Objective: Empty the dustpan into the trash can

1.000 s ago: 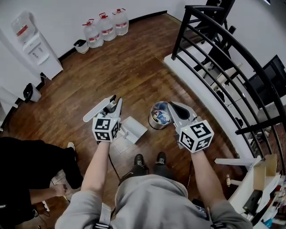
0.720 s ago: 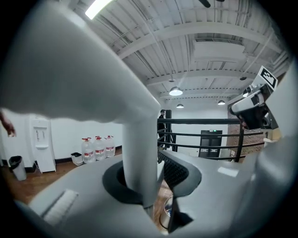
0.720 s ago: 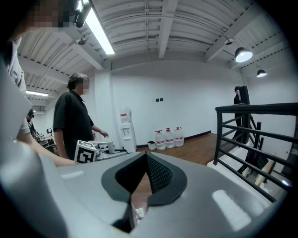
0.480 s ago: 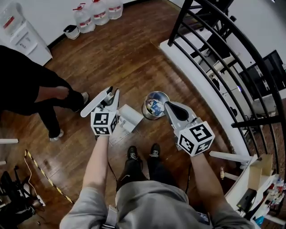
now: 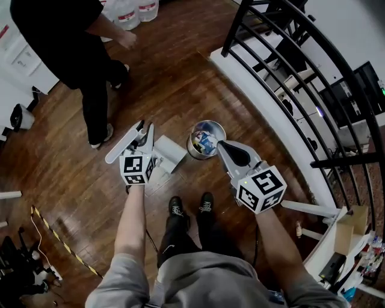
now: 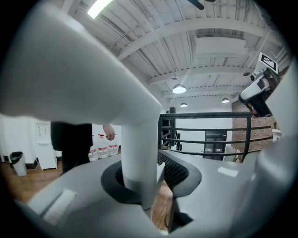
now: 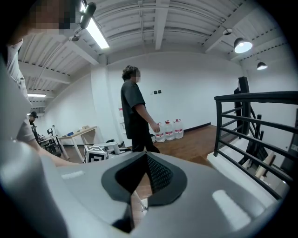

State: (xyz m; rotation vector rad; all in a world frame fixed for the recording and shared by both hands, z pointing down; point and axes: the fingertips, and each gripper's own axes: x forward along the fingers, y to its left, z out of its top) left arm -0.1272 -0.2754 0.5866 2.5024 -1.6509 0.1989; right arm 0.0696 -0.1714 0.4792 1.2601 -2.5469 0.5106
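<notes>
In the head view my left gripper (image 5: 145,133) is shut on the long white handle (image 5: 120,149) of a white dustpan (image 5: 170,153). The pan hangs just left of a round metal trash can (image 5: 195,152), which has blue and white rubbish inside. In the left gripper view that handle (image 6: 84,79) fills the upper left, and a white post of it stands between the pads of the left gripper (image 6: 153,174). My right gripper (image 5: 224,147) hovers just right of the can, its jaws shut and holding nothing. In its own view, the right gripper (image 7: 142,168) has its pads meeting.
A person in black (image 5: 78,48) stands on the wood floor to the upper left. A black metal railing (image 5: 289,90) on a white ledge runs along the right. Water bottles (image 5: 129,12) and a small black bin (image 5: 18,117) stand by the far wall. The person's shoes (image 5: 189,207) are below the can.
Both grippers have sunk toward the floor, the dustpan still in the left one. The person in black has walked from the lower left up to the far left.
</notes>
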